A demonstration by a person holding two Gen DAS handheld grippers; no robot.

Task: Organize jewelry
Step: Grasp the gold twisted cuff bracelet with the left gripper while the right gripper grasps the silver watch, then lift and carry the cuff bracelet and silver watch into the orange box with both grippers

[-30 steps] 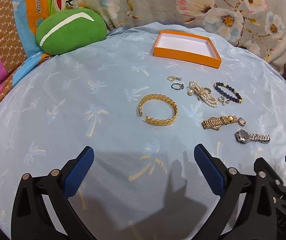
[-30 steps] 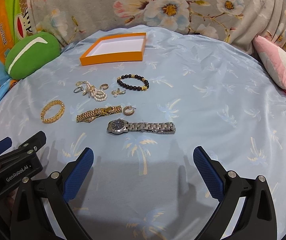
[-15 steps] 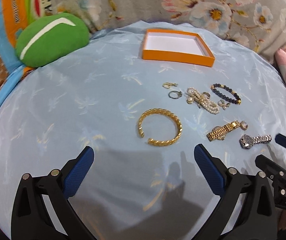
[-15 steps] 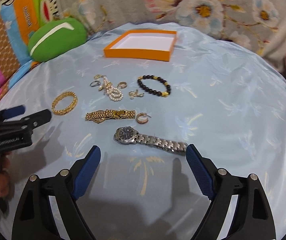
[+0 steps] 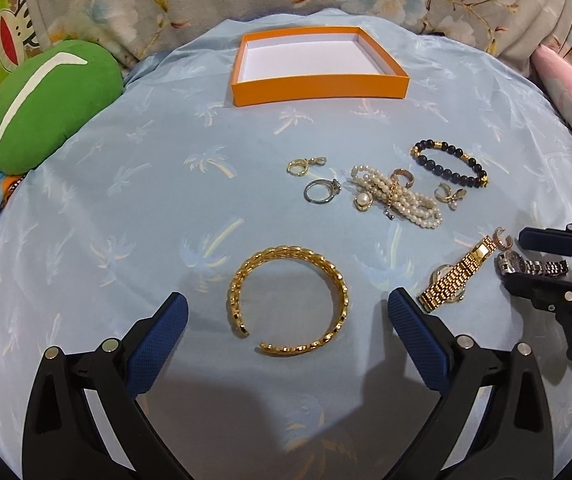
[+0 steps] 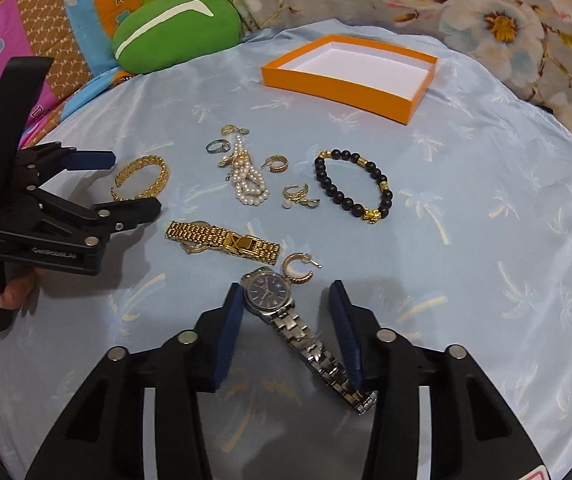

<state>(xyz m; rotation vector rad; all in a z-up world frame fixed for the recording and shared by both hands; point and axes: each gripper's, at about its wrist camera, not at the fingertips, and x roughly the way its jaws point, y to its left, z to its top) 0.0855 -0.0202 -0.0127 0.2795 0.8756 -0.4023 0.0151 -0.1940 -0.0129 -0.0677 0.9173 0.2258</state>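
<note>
You have a pale blue palm-print sheet spread over the surface, with a green cushion at its far left edge and an open orange box near the back. Your left gripper stands wide open with the gold cuff bangle lying between its fingers, nothing touching it. Your right gripper is closing around the silver watch, whose dial sits beside the left pad while the band runs under the right one; the pads do not yet press it. The gold watch, black bead bracelet, pearl strand and small rings and earrings lie between the grippers and the box
</note>
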